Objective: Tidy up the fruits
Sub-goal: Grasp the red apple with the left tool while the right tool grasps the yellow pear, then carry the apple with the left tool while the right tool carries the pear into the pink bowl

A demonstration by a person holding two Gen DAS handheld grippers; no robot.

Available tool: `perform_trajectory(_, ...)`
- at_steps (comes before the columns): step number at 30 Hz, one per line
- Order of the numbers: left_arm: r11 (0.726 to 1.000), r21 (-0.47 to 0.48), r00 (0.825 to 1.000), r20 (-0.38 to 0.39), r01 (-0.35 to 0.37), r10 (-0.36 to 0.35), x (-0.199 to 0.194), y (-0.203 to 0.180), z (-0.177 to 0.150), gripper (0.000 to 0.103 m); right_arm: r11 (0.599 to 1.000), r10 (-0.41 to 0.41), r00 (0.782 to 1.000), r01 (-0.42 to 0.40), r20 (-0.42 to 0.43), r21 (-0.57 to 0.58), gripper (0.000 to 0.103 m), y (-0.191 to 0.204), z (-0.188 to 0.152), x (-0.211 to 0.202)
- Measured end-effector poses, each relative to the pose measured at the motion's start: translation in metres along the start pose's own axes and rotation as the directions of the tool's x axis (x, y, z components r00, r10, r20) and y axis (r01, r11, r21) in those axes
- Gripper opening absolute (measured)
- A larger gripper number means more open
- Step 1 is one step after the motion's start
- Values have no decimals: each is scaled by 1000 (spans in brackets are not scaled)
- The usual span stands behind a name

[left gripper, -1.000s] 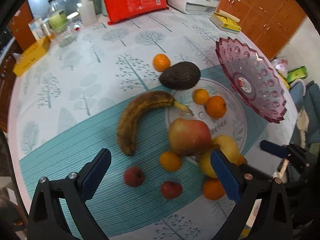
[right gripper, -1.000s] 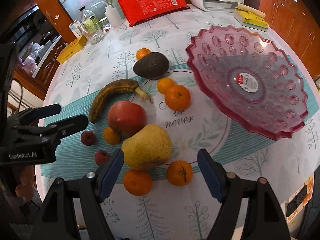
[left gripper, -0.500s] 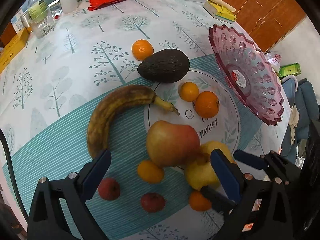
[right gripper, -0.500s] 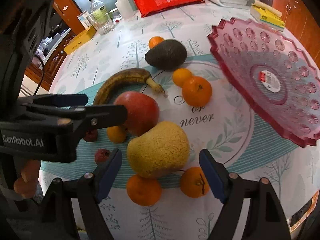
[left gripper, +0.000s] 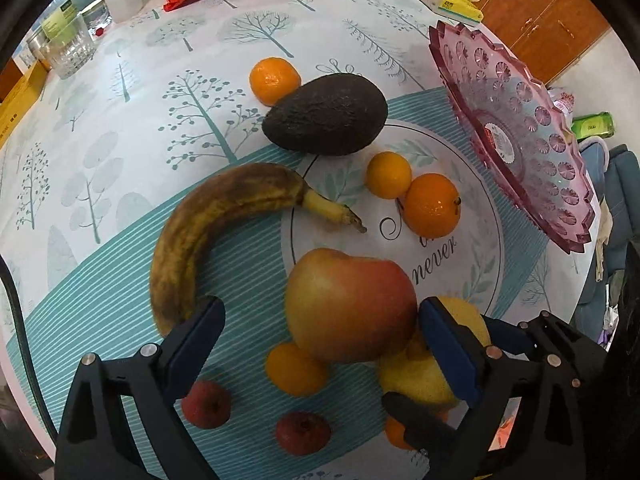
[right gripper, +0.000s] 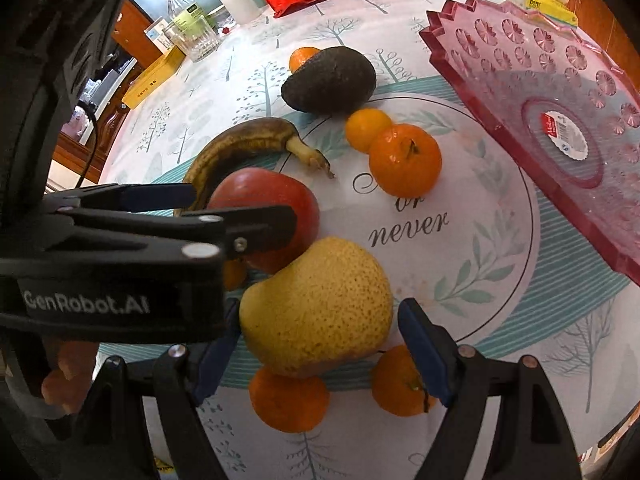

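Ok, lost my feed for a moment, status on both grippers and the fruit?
Left gripper open, fingers flanking the apple. Right gripper open around the pear. Pink bowl holds no fruit. Pear and apple touching, tangerines crowd underneath.

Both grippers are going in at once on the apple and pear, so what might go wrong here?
The apple and pear touch, so closing the left gripper could shove the pear. The two grippers sit close and may collide; the right gripper is beside it. Small oranges against the pear could roll away.
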State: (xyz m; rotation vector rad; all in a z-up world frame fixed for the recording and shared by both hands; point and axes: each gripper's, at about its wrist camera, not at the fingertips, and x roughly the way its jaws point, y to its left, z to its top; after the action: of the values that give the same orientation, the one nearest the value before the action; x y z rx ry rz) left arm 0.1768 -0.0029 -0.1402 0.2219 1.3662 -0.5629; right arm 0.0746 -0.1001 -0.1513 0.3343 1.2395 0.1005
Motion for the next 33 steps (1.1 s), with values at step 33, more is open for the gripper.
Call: perform_trajectory(33,1000,-12,994,102,-23,24,-25,-1,-6,68,999,-20,996,24,84,-45,73,5,1,-20)
